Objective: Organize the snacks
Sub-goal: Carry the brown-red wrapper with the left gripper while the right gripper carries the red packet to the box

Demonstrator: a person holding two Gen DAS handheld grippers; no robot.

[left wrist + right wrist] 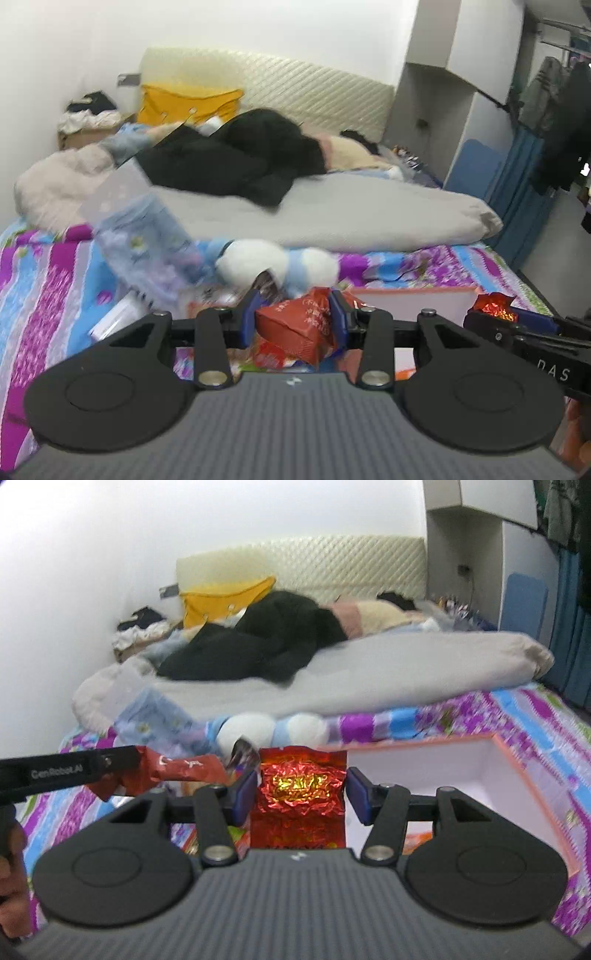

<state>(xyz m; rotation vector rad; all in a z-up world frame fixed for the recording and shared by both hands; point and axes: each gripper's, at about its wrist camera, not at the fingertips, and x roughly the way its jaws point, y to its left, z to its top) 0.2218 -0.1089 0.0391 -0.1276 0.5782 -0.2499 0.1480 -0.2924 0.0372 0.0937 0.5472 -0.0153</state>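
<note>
Left wrist view shows the left gripper (pixel 295 314) clamped on an orange-red snack packet (pixel 295 325), its blue pads pressing the crumpled wrapper from both sides. The packet hangs above a bed covered by a purple, blue and white striped sheet (pixel 44 295), with more snack wrappers (pixel 271 352) lying blurred on the sheet below it. To the right, the right gripper (pixel 496 314) holds a shiny red foil packet (pixel 495 306) near the pink-rimmed white box (pixel 413 299).

From the right wrist view, the right gripper (pixel 301 794) is closed on the red foil packet (pixel 299 794), which stands upright between the blue pads, its crinkled face towards the camera. Just to its right the open white box (pixel 517 768) sits on the sheet, its inside mostly bare. The left gripper (pixel 122 764) reaches in from the left edge with the orange-red packet (pixel 177 771) in its grip. Behind both lie a blue-and-white plush toy (pixel 266 731), a pale floral bag (pixel 159 720), a grey duvet (pixel 369 679) and dark clothes (pixel 258 642).
</note>
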